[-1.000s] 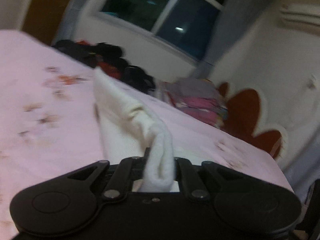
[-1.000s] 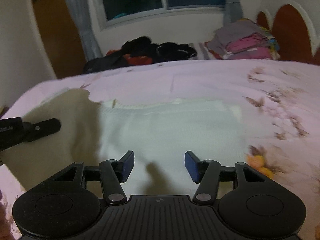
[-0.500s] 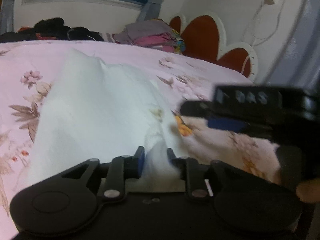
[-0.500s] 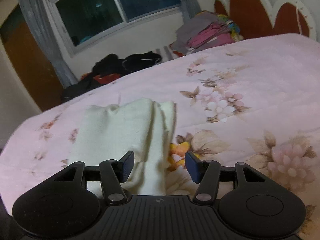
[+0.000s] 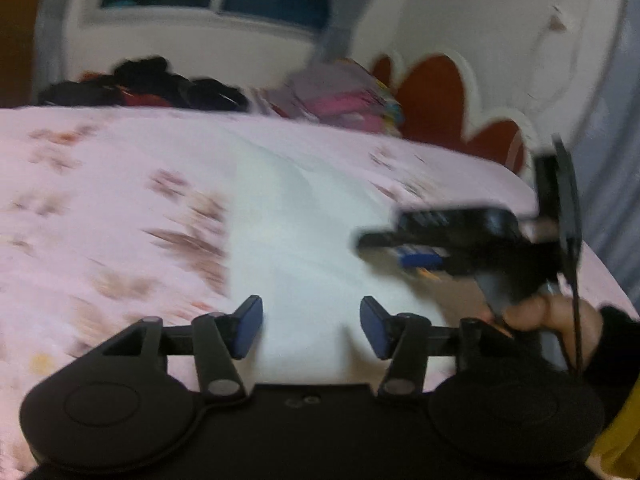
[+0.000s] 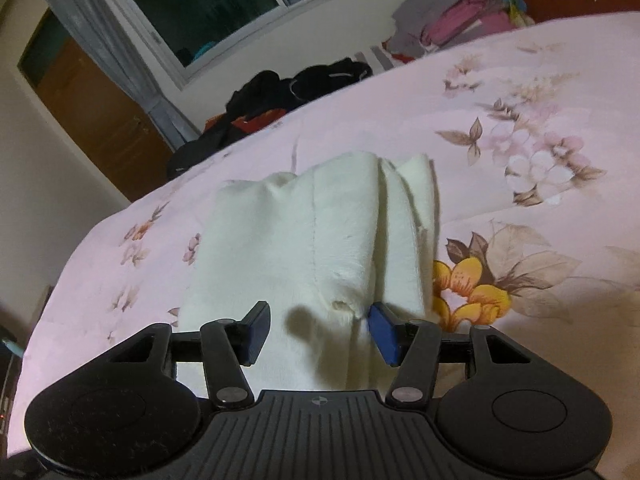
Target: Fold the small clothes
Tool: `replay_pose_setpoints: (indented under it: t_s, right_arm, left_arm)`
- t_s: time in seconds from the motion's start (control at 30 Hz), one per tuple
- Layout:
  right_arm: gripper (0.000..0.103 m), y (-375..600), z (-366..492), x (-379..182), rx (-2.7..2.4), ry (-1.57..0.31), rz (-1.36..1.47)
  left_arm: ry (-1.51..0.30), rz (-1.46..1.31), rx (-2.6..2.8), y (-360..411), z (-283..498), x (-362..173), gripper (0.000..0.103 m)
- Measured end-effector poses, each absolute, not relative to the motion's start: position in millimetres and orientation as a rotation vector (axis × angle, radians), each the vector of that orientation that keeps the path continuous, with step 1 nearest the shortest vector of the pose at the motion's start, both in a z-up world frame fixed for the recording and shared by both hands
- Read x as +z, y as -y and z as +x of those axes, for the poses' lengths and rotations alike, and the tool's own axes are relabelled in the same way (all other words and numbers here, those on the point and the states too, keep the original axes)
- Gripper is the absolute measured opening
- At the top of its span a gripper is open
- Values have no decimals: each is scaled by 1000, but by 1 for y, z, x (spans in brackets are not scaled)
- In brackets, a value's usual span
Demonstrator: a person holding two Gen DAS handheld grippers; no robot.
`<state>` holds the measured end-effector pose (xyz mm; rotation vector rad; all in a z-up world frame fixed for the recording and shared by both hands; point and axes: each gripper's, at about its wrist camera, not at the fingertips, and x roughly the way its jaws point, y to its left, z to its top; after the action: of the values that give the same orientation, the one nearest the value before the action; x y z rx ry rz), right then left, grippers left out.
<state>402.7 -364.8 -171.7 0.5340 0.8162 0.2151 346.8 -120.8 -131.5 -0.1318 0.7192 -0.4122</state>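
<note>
A cream-white small garment (image 6: 304,240) lies folded into a long strip on the pink flowered bed (image 6: 520,92), with loose folds along its right side. My right gripper (image 6: 320,328) stands open just above its near end, nothing pressed between the blue pads. In the blurred left wrist view the same garment (image 5: 296,220) lies flat ahead. My left gripper (image 5: 311,322) hovers over its near edge with jaws opening, and the cloth lies below them, not pinched. The right gripper (image 5: 400,250) shows at the right there, held by a person's hand (image 5: 552,316).
A heap of dark clothes (image 6: 288,92) lies at the bed's far side under the window (image 6: 224,8). A stack of folded grey and pink clothes (image 6: 460,24) sits by the red headboard (image 5: 436,96). A brown door (image 6: 92,120) stands at the left.
The left gripper let go of the bunched cloth and its jaws spread apart. The garment dropped flat onto the bed. The right gripper stayed open and came closer over the cloth's near end.
</note>
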Motion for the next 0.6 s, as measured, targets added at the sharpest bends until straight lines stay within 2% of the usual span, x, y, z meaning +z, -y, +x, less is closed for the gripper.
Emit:
replay_pose_setpoints:
  t_s: [0.13,0.17,0.2,0.4,0.6]
  right_arm:
    - [55,363,410,-176,211,-817,548]
    - [35,362,412,-176,209,-820,540]
    - [21,360,415,-177,210,-831,536]
    - [14,355,414,-168,178,-799,456]
    - [13,364,397,-150,132,-736,359]
  left_arm:
    - [-714,-164,-334,100,370,-124,55]
    - [-714,-176,-325,97,372,-124,55]
    - [-709,-186,-313,96,378,-123,55]
    - [-712,-193,-313,101,401,-122,55]
    - [-746,-213,-369,122,417,-136,55]
